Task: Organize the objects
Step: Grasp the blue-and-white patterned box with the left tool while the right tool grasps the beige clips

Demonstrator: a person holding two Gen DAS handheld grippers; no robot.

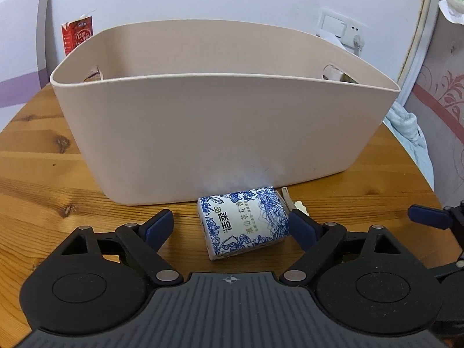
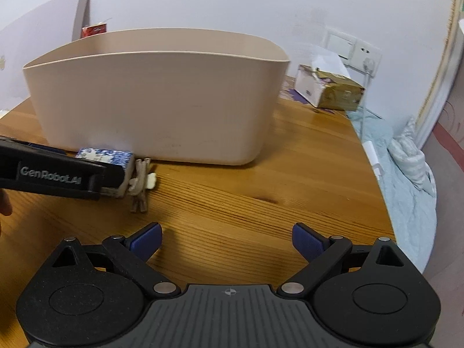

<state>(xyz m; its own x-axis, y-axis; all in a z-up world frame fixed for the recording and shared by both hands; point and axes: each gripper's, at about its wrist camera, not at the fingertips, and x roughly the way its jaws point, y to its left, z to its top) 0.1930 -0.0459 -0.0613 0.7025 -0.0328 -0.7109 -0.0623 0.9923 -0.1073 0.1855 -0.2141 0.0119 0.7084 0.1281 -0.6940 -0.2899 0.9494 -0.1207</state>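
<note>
One round wooden table (image 2: 261, 185), white wall (image 2: 232, 5)

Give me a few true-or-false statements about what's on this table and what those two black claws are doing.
1. The blue-and-white tissue pack lies on the wooden table, in front of the beige basket. True.
2. The left gripper is clamped shut on the tissue pack. False: its jaws are open, one on each side of the pack.
3. The right gripper holds a clothes peg. False: it is open and holds nothing; the peg lies on the table beside the tissue pack.
4. A cardboard box sits to the right of the basket. True.
5. The tissue pack is inside the basket. False: it is outside, by the basket's near wall.
</note>
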